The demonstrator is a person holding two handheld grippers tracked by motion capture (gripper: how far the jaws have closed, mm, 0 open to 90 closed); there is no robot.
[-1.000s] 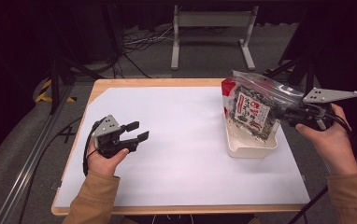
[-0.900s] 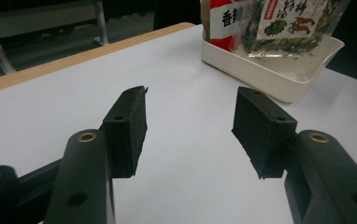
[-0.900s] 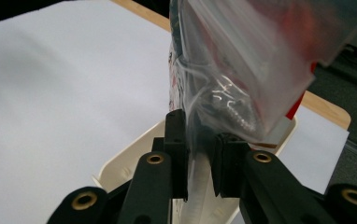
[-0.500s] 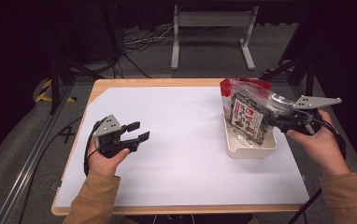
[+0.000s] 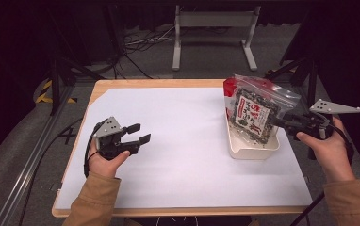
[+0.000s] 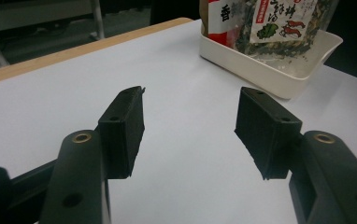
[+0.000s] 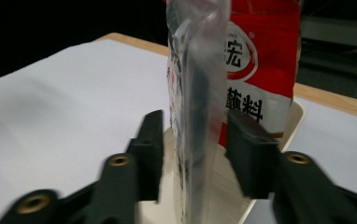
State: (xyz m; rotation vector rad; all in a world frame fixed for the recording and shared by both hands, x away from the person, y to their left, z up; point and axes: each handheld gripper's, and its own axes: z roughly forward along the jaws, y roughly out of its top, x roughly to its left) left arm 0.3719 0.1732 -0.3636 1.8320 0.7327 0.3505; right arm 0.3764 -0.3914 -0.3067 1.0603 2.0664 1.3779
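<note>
A clear bag of dark seaweed snack [image 5: 253,110] stands upright in a white tray [image 5: 253,150] at the table's right, with a red packet [image 5: 229,89] behind it. My right gripper [image 5: 279,121] reaches in from the right. Its jaws have just been opening, and the bag's edge [image 7: 193,93] stands between them with a gap on each side. The red packet [image 7: 260,56] and the tray rim [image 7: 298,112] lie beyond. My left gripper [image 5: 141,133] hovers open and empty over the table's left part. In the left gripper view, its gripper [image 6: 190,116] points at the tray [image 6: 260,70] and bag [image 6: 284,23].
A white sheet [image 5: 187,141] covers most of the wooden table. Behind the table, a metal frame [image 5: 211,28] and cables lie on the dark floor. A rail runs along the floor at the left.
The right hand came down with the bag, which now stands lower in the tray, and the right jaws have spread off it. The left gripper has stayed where it was.
</note>
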